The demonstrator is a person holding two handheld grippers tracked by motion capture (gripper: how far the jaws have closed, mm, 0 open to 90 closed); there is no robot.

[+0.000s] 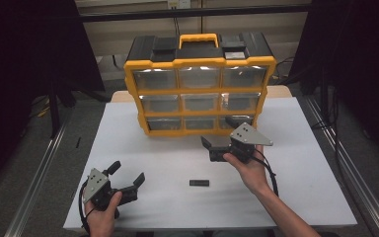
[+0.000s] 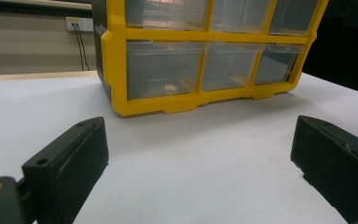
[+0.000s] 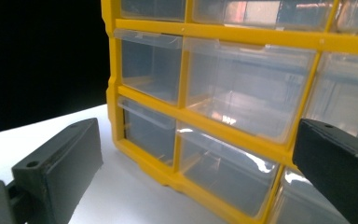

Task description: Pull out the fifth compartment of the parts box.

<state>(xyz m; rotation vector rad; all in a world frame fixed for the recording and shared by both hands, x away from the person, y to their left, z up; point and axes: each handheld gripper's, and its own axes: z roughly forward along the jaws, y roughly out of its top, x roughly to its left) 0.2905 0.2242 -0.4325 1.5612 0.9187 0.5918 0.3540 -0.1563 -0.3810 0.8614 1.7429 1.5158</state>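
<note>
A yellow and black drawer cabinet (image 1: 200,63) with clear plastic drawers stands at the back middle of the white table (image 1: 128,143). A small flat black piece (image 1: 199,182) lies on the table in front of it. My left gripper (image 1: 127,173) rests open near the front left edge, pointing toward the cabinet (image 2: 116,70); nothing is between its jaws (image 2: 200,154). My right gripper (image 1: 221,131) is held open just in front of the cabinet's lower right drawers. In the right gripper view, the clear drawers (image 3: 242,88) stand close beyond the open gripper (image 3: 196,154).
The cabinet has a yellow carry handle (image 1: 199,39) on top. Dark curtains hang at both sides, and metal rails (image 1: 44,163) run along the floor beside the table. A wall socket with cables (image 2: 77,23) is behind the table.
</note>
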